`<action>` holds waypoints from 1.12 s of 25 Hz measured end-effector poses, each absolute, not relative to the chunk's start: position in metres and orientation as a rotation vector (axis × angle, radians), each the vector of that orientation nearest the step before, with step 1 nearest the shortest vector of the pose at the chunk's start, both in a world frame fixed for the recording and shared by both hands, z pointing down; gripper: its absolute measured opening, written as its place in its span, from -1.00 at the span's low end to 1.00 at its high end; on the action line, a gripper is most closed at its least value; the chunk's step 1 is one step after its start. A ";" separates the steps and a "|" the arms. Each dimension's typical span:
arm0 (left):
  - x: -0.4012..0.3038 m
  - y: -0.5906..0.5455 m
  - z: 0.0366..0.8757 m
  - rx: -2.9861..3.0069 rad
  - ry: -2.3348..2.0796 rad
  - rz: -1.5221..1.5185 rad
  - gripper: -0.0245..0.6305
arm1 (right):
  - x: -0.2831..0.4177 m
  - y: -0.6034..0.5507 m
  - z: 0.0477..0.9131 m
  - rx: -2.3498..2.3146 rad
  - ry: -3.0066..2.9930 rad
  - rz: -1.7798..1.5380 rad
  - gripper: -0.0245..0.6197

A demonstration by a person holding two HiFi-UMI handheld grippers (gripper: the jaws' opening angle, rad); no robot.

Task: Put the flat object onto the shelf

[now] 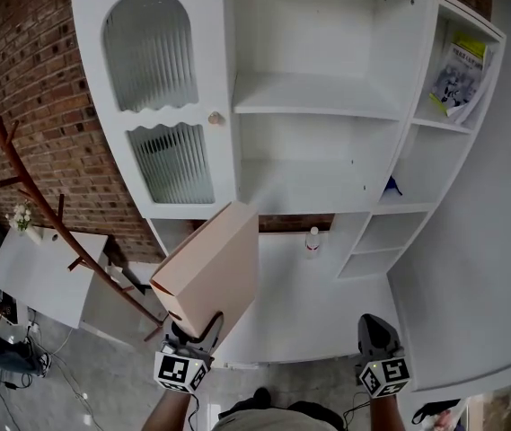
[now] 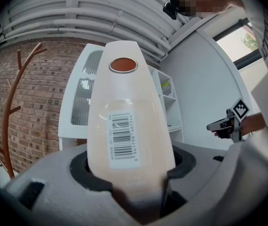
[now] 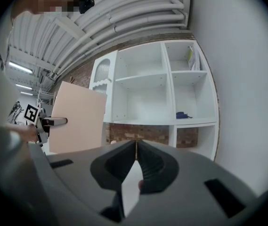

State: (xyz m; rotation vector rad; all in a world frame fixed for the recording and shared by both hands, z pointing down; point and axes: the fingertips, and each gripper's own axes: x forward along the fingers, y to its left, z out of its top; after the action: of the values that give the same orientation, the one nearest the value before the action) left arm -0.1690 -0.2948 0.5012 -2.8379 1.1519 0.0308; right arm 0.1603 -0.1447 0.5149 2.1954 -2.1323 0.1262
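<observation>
Jaws of the left gripper (image 2: pixel 133 168) clamp the lower end of a flat pink box (image 1: pixel 212 272), held before the white shelf unit (image 1: pixel 313 97). The right gripper (image 3: pixel 136 144) has its jaws closed together on nothing.

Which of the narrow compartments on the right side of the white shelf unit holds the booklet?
The top compartment: a yellow booklet leans inside it. The compartment just below holds only a small blue thing.

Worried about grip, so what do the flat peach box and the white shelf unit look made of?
The flat box: likely cardboard, matte peach, creased edges, barcode sticker. The shelf unit: probably painted or laminated board, smooth white.
</observation>
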 end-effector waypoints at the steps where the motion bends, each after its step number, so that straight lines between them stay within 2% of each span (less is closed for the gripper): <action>1: -0.168 -0.296 0.499 -2.832 1.149 0.028 0.00 | 0.161 -0.146 0.515 2.197 -2.130 0.131 -0.83; 14: -0.146 -0.316 0.494 -2.772 1.211 -0.008 0.00 | 0.187 -0.185 0.513 2.115 -2.205 0.135 -0.83; 28: -0.087 -0.323 0.429 -2.514 1.214 -0.109 -0.01 | 0.225 -0.239 0.494 1.952 -2.380 0.068 -0.83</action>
State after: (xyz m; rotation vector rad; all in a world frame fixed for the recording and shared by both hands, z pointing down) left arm -0.0869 -0.3225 0.4293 -2.5145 1.2142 -0.1093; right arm 0.2255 -0.2389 0.4942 1.9521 -2.3802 0.0679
